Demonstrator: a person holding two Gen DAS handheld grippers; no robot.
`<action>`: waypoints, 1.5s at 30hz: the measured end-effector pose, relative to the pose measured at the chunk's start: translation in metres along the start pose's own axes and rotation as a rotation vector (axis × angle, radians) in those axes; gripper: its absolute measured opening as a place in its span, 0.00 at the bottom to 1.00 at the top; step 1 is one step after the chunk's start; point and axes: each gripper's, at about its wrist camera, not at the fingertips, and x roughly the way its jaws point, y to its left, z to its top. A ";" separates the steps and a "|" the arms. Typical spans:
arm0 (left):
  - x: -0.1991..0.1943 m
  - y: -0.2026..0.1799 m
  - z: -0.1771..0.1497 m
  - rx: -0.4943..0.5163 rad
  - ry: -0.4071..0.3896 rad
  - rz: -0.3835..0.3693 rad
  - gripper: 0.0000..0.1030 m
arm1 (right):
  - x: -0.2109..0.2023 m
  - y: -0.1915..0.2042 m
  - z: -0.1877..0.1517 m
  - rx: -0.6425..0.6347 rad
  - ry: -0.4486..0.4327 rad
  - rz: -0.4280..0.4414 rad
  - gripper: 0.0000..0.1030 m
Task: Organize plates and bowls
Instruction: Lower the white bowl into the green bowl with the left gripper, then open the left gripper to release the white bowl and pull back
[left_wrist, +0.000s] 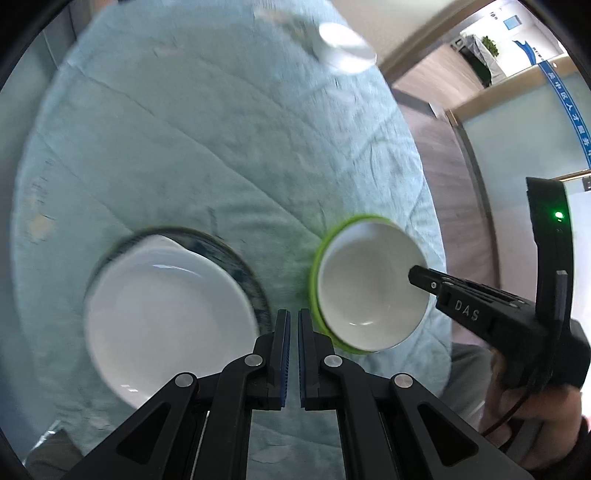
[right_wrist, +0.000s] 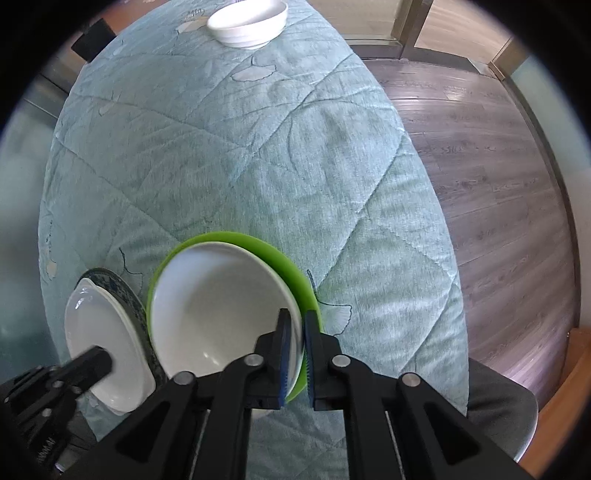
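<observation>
Bowls and plates sit in two pairs at the near edge. A white bowl (right_wrist: 221, 314) rests in a green plate (right_wrist: 288, 266) on the right. Just left of it a white plate (left_wrist: 166, 325) lies on a blue plate (left_wrist: 236, 258), pushed off-centre toward the near side so that the blue rim shows only at the far side. A second bowl (right_wrist: 247, 22) stands alone at the far end, well apart from both pairs and probably next to be gathered.

The right gripper (right_wrist: 296, 321) points down over the bowl's near right rim. One finger is inside the bowl and the other is outside, above the green plate, so the wall stands between the jaws. That is how a bowl is carried or set down by its edge. Whether the pads press on the wall or have let go, I cannot tell. The bowl looks seated in the plate.

The left gripper (left_wrist: 291, 332) has its jaws pressed together on nothing. It hangs above the gap between the two pairs, near the white plate.

Everything rests on a pale teal quilt (right_wrist: 240, 147) with a leaf pattern, soft enough to cushion the crockery and let it tilt a little. Grey-brown plank floor (right_wrist: 480, 166) runs past on the right to frosted glass panels (left_wrist: 517, 147). A grey chair (right_wrist: 498, 406) stands at the near right corner.
</observation>
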 end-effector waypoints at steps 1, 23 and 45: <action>-0.012 -0.001 -0.003 0.009 -0.031 0.019 0.00 | -0.005 -0.001 0.000 0.005 -0.008 0.012 0.21; -0.146 -0.032 -0.038 0.108 -0.464 0.186 0.42 | -0.144 -0.017 -0.031 -0.089 -0.374 0.209 0.88; -0.130 -0.041 0.272 0.122 -0.411 0.083 0.98 | -0.187 -0.034 0.220 -0.143 -0.465 0.186 0.99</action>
